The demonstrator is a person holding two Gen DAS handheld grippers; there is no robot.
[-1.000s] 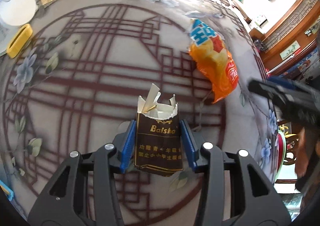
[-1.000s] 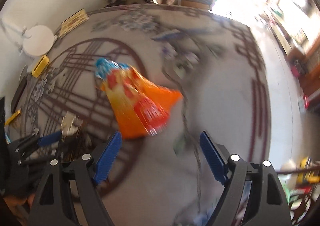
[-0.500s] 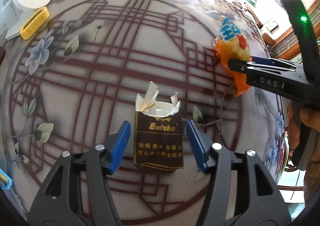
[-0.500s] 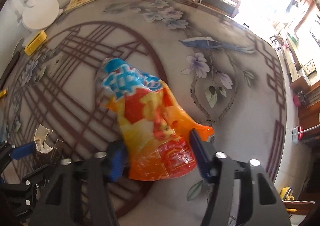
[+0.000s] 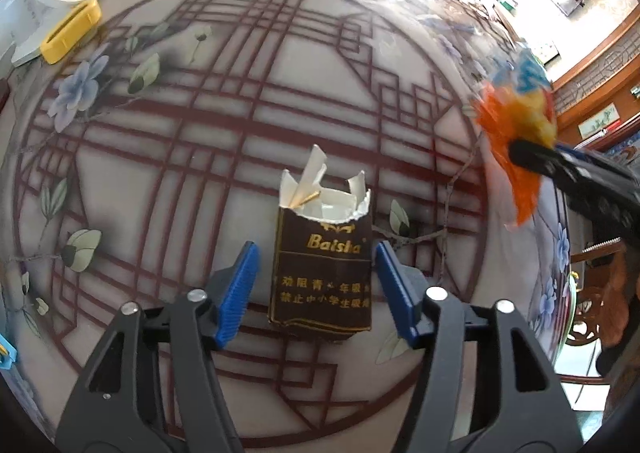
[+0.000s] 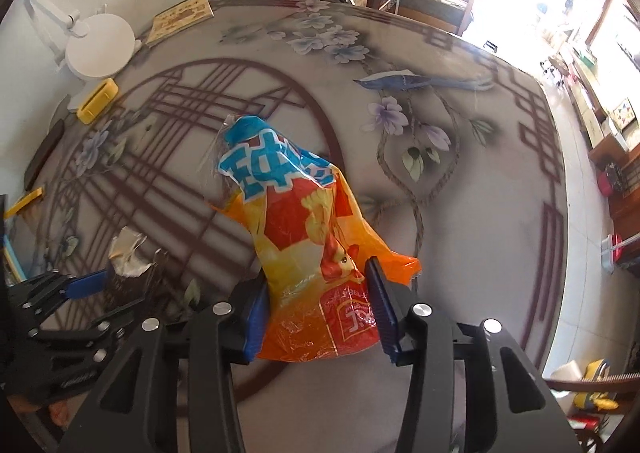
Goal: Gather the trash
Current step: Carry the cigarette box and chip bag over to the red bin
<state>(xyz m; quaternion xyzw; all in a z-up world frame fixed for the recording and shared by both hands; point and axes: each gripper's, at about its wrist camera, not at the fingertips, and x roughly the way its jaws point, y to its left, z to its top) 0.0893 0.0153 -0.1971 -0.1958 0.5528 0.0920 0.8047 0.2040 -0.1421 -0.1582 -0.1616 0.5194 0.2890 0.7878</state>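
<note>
The torn "Baisha" pack (image 5: pixel 322 273) stands between my left claw's (image 5: pixel 316 289) closing, untouching pads; my right claw (image 6: pixel 318 313) has closed, pinching the orange snack bag (image 6: pixel 304 253).

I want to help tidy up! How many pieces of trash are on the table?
2. A torn brown cigarette pack stands between the left gripper fingers, not squeezed. An orange snack bag is pinched in the right gripper. More may lie out of view.
</note>
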